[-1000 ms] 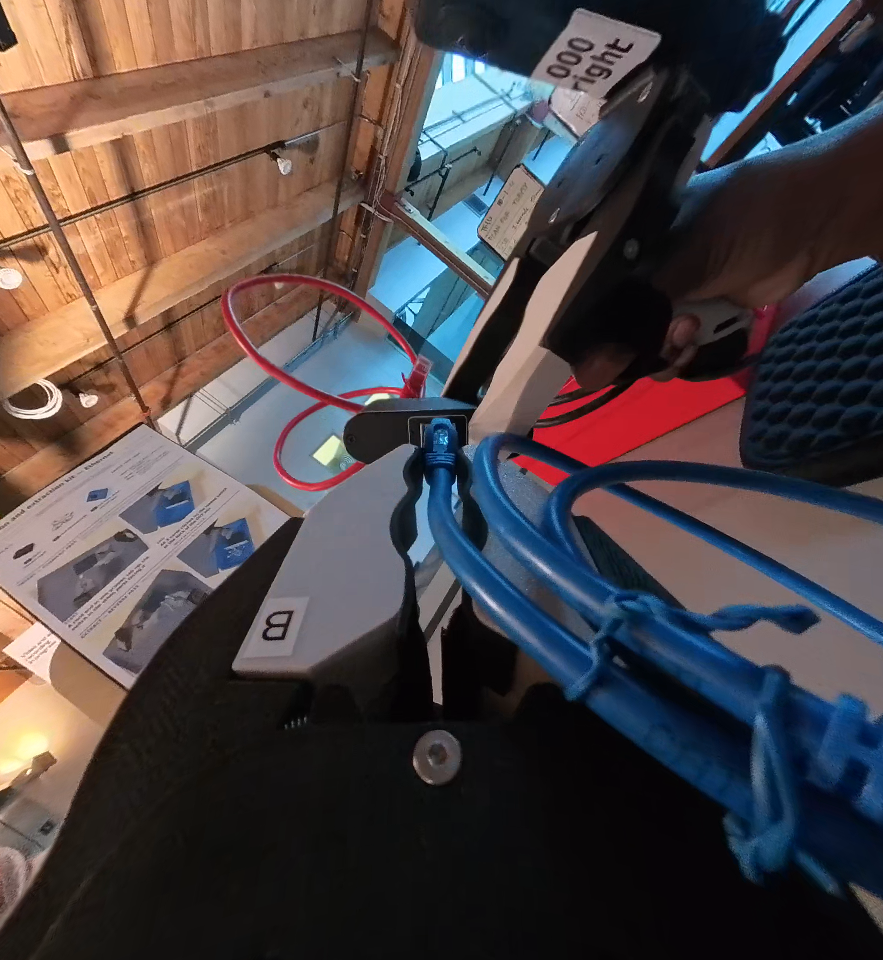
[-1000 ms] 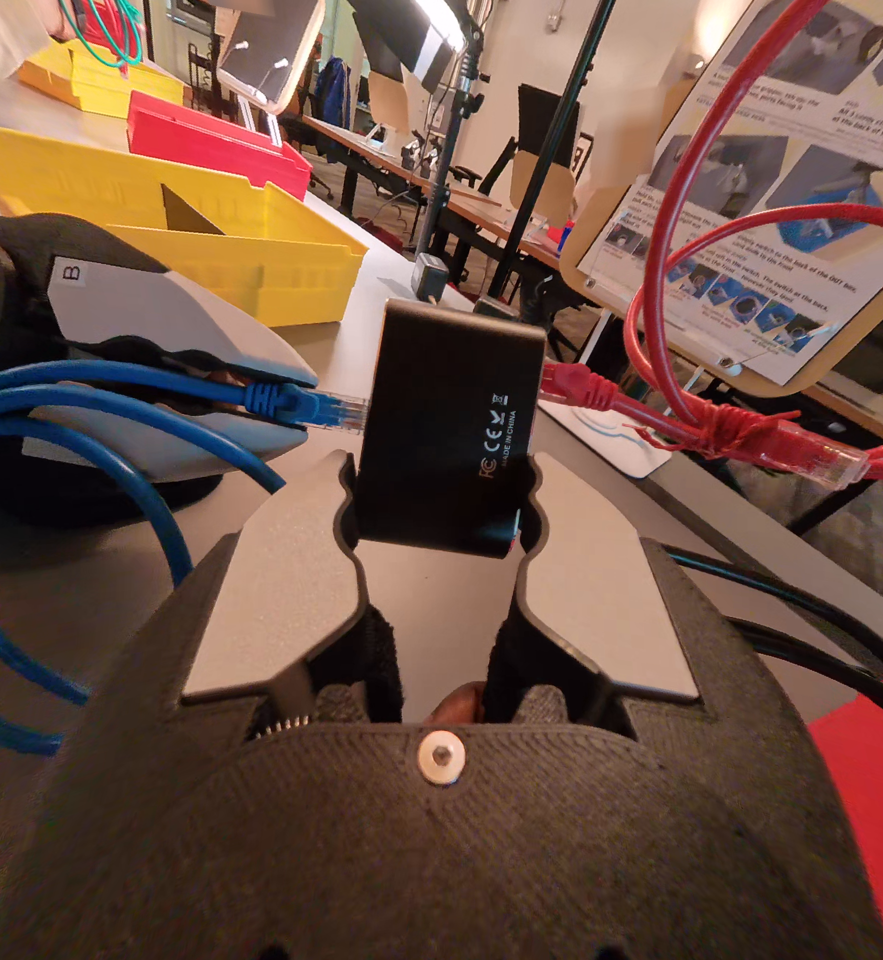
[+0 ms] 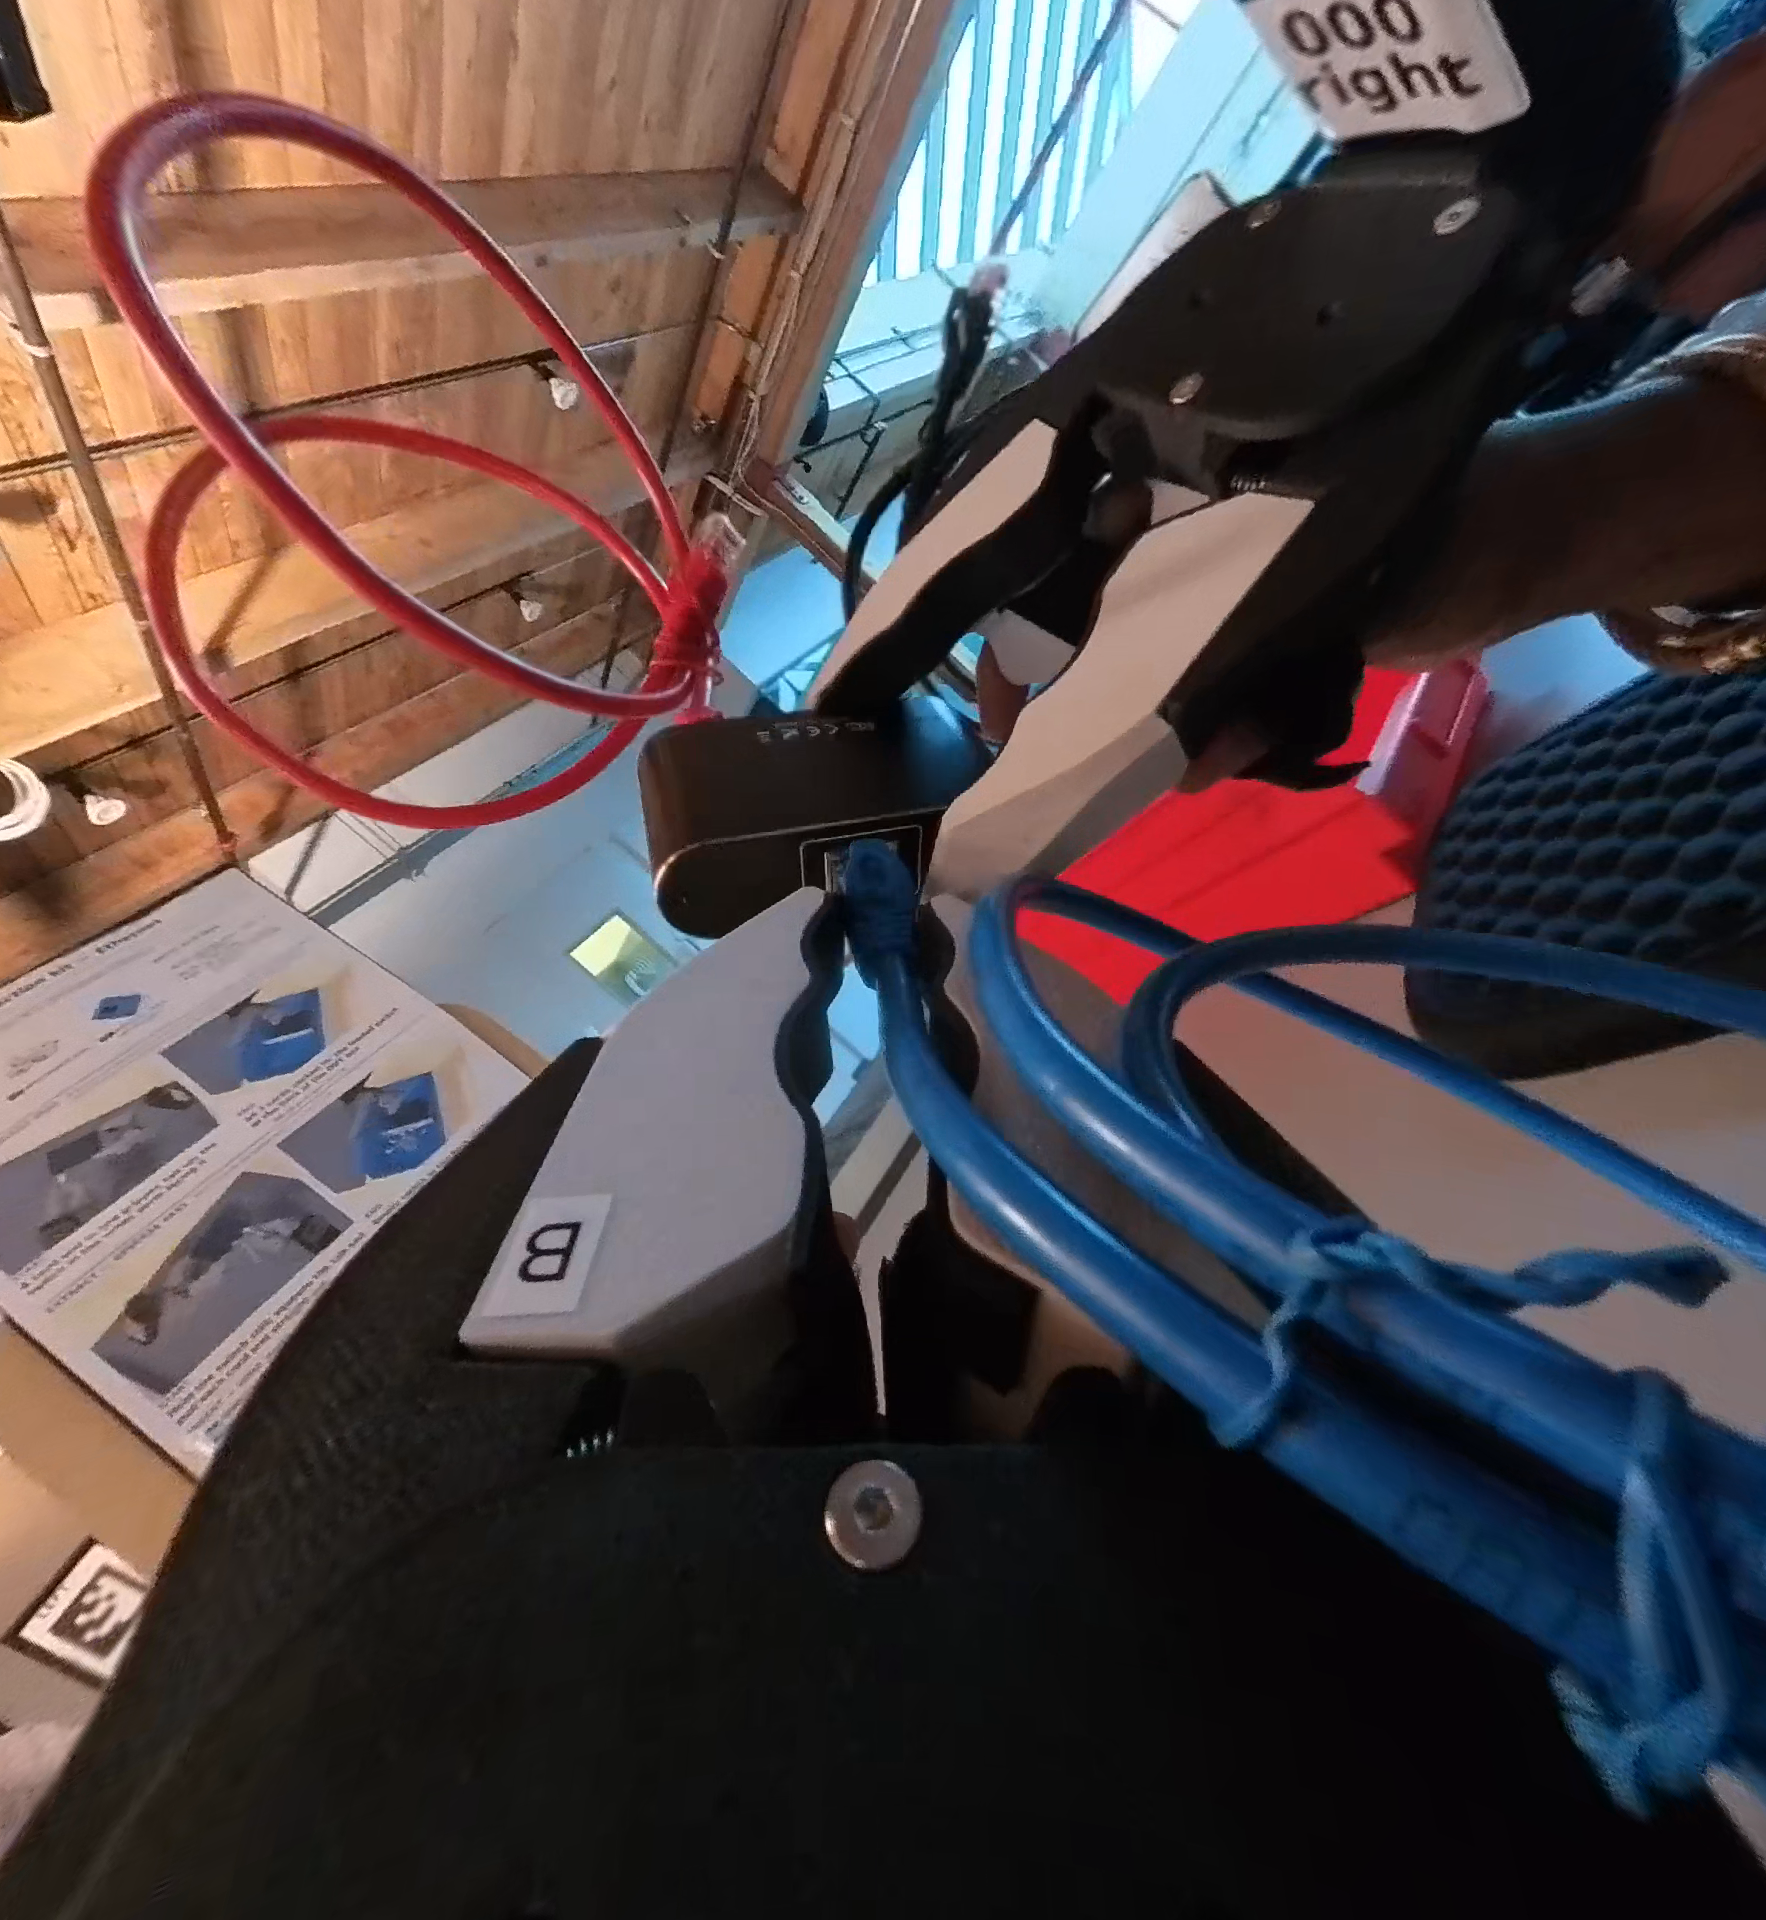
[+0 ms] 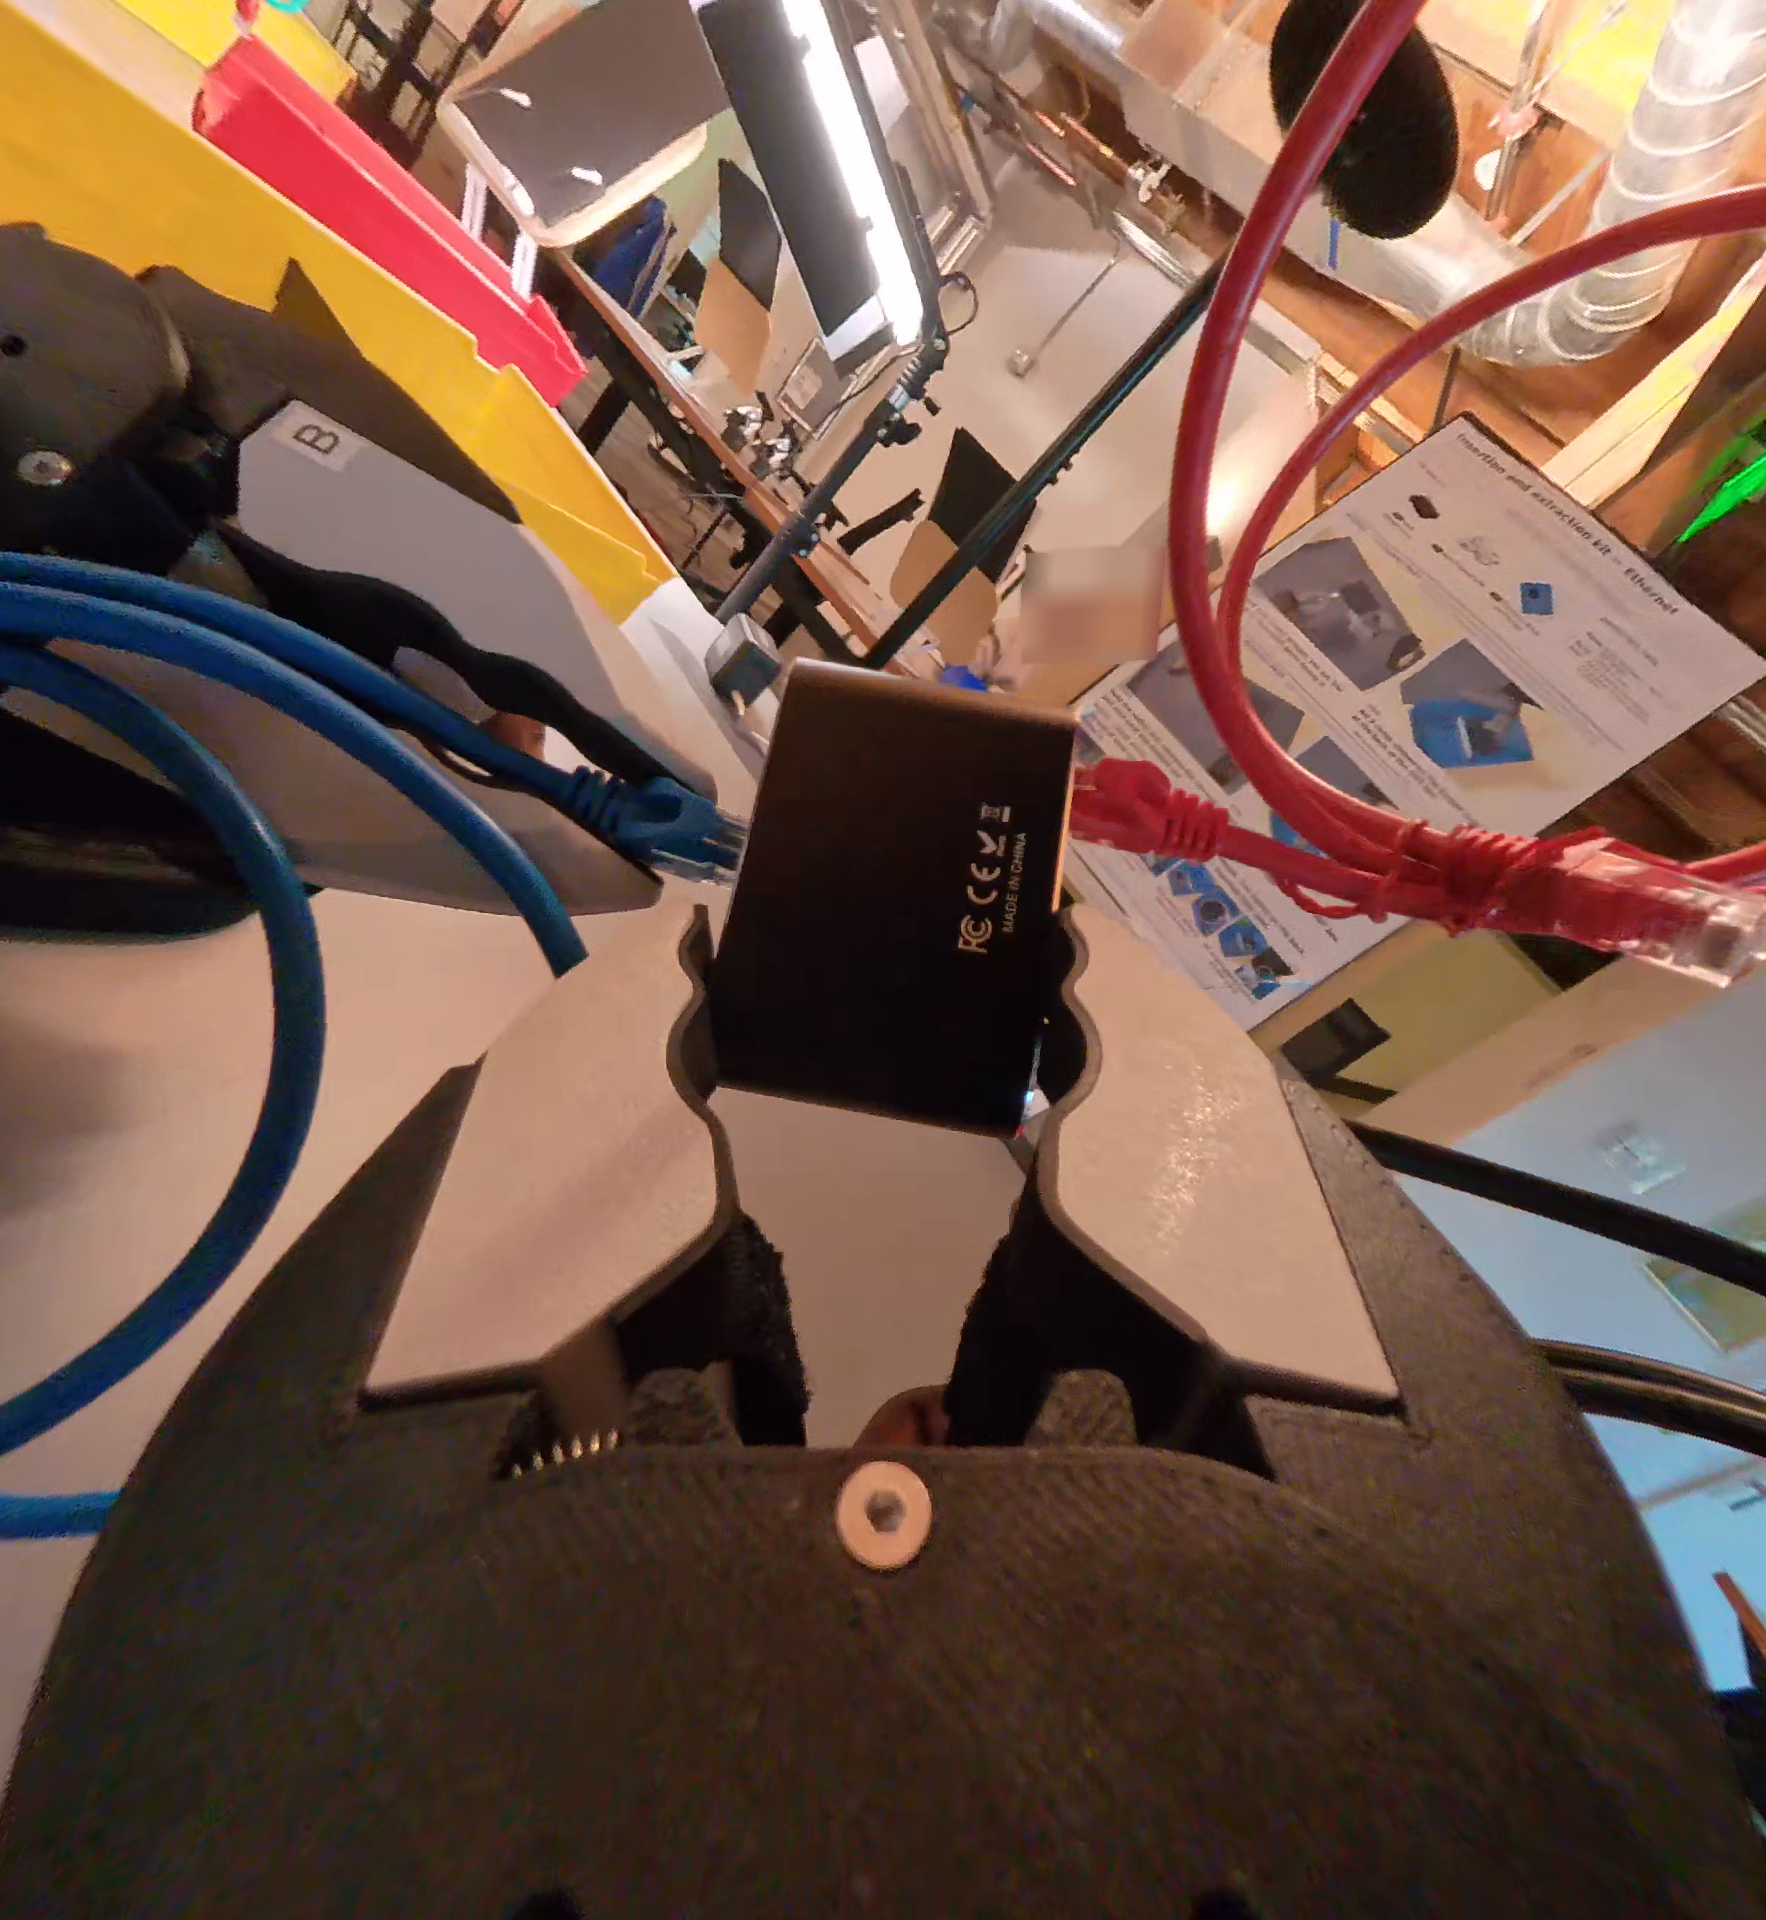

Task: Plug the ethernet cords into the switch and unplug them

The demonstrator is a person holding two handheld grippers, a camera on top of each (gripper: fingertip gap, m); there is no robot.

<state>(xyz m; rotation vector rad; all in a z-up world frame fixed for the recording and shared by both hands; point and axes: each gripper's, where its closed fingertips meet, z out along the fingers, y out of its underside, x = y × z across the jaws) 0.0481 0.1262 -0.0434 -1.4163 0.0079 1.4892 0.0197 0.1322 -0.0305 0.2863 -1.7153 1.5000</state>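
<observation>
Black and flat, the switch [image 4: 889,894] is held in the air above a pale tabletop [image 4: 422,997], pinched at its near end between the grey fingers [image 4: 588,1122] of the right tongs [image 4: 874,997], which are clamped on its two sides. Two cords meet it. One blue cord [image 4: 235,727] comes in from the left, its plug [image 4: 687,826] at the switch's left edge; in the left wrist view that plug [image 3: 874,883] sits in a port on the switch [image 3: 785,800]. One red cord [image 4: 1222,582] is plugged into the opposite edge, rises in two loops, is bundled by a tie, and ends in a free clear-tipped plug [image 4: 1710,930] hanging to the right.

The left tongs [image 3: 874,997] are closed on the blue cord [image 3: 1118,1195] just behind its plug, fingers nearly together around it. The rest of that cord coils beside the tongs, tied with a blue twist. A hand [image 3: 1585,520] grips the right tongs [image 3: 962,727] from above.

On the tabletop behind stand one yellow bin [image 4: 235,239] and one red bin [image 4: 380,229]. One instruction sheet [image 4: 1430,707] with photos leans on a board to the right. Two black cables [image 4: 1637,1226] cross the lower right. Beyond are workbenches, light stands and a wooden beamed ceiling [image 3: 339,260] with spotlights.
</observation>
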